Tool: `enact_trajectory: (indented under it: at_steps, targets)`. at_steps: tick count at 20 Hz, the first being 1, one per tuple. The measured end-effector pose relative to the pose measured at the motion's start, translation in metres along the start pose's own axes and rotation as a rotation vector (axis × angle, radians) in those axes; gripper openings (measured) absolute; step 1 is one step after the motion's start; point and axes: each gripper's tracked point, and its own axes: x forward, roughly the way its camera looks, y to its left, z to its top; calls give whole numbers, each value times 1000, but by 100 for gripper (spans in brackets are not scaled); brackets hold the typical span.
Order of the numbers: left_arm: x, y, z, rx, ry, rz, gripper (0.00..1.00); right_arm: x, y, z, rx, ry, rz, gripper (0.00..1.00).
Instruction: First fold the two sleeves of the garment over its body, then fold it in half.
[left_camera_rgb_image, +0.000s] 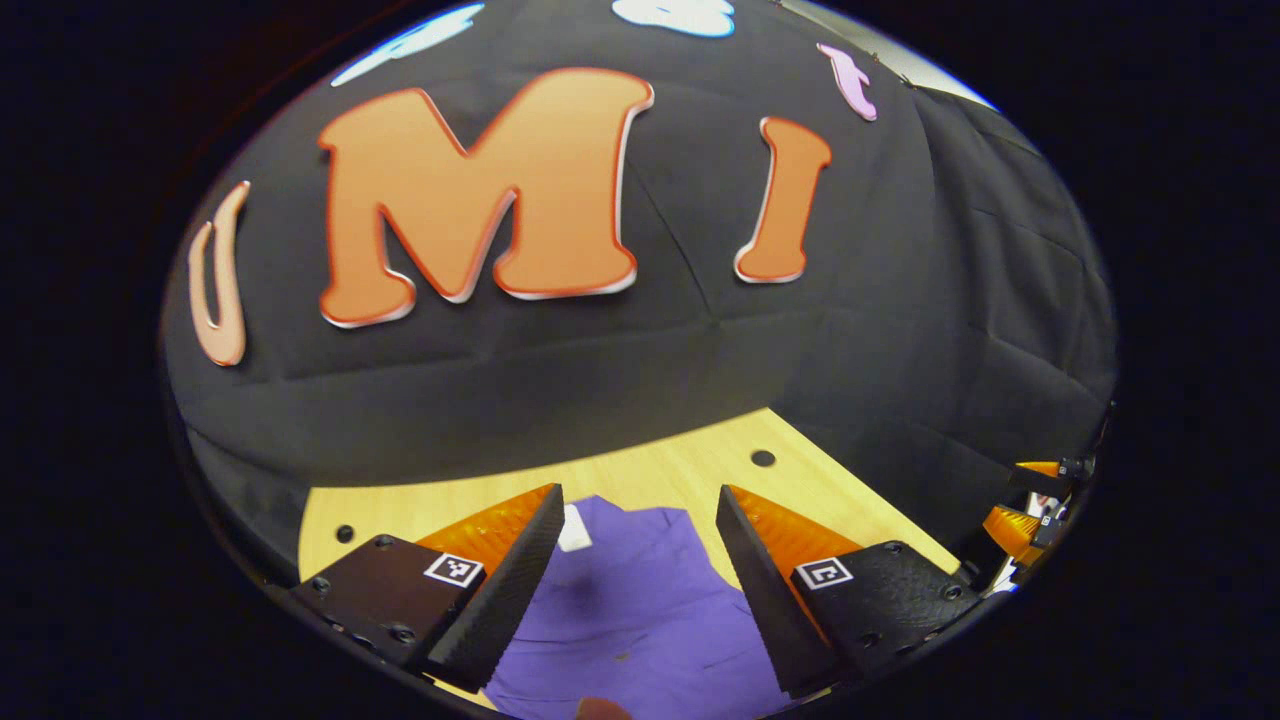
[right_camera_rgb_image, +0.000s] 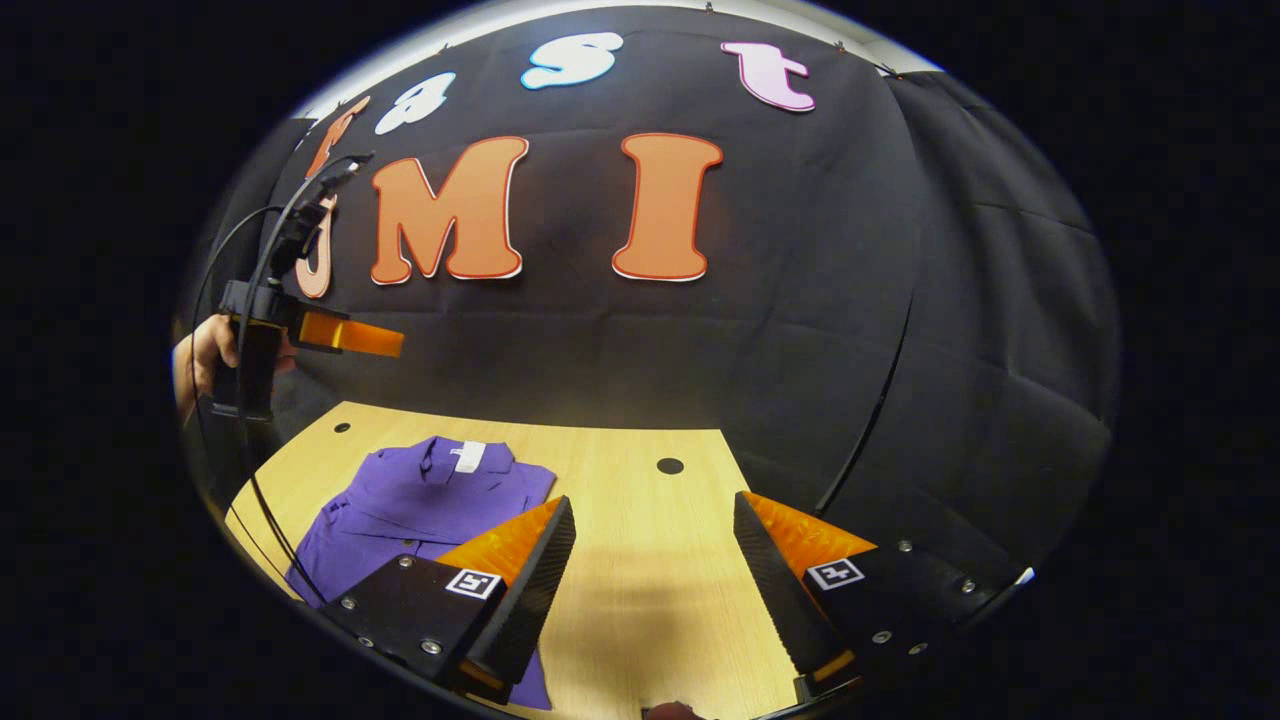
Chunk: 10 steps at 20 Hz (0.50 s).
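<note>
A purple collared shirt (right_camera_rgb_image: 420, 505) lies on the wooden table (right_camera_rgb_image: 640, 560), collar and white neck label toward the back wall. In the left gripper view the shirt (left_camera_rgb_image: 640, 600) spreads below my left gripper (left_camera_rgb_image: 640, 545), which is open and held above it with nothing between its fingers. In the right gripper view my right gripper (right_camera_rgb_image: 650, 560) is open over bare wood, to the right of the shirt. The left gripper (right_camera_rgb_image: 300, 335) shows at the far left of that view, raised well above the table in a hand (right_camera_rgb_image: 200, 360). The right gripper (left_camera_rgb_image: 1040, 500) shows at the right edge of the left gripper view.
The black cloth wall (right_camera_rgb_image: 800, 330) closes the back and right side of the table. Small dark holes (right_camera_rgb_image: 670, 466) dot the tabletop. A black cable (right_camera_rgb_image: 250, 480) hangs from the left gripper across the table's left corner.
</note>
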Motion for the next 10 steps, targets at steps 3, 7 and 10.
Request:
enact_trajectory:
  at_steps: [3, 7, 10]
  targets:
    - [-56, 35, 12, 38, -149, 174, 97, 5, 19, 33, -16, -111, 26, 95]
    - [-126, 50, 19, -5, -275, 291, 97, 12, 43, 79, -34, -246, 52, 95]
    - [-188, 76, 20, -21, -360, 389, 96, 15, 64, 87, -25, -281, 78, 95]
